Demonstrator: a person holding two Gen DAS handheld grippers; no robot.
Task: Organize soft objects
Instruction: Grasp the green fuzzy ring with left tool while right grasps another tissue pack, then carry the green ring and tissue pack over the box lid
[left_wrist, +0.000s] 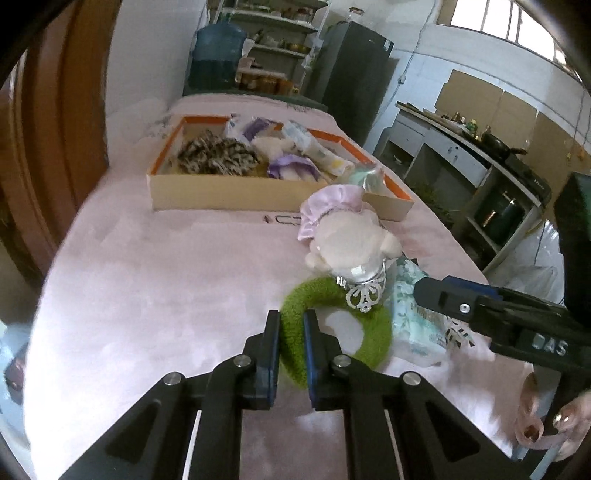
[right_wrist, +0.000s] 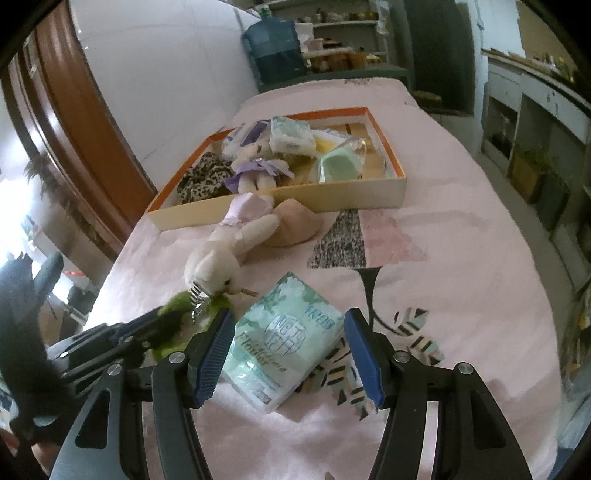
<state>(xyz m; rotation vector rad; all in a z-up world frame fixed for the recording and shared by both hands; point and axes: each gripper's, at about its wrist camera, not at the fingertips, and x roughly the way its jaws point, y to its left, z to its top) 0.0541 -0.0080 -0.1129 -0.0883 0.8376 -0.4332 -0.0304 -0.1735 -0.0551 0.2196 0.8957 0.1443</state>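
Note:
A fuzzy green ring lies on the pink table cloth. My left gripper is shut on its near left side. A white plush bunny in a lilac dress lies just beyond, its silver crown on the ring; it also shows in the right wrist view. My right gripper is open, its pads either side of a mint tissue pack that lies flat on the cloth. An orange-rimmed cardboard box at the back holds several soft things.
A beige soft pad lies in front of the box. In the box are a leopard-print cloth, a second plush in purple and a green sponge. A wooden door stands left, shelves and a counter right.

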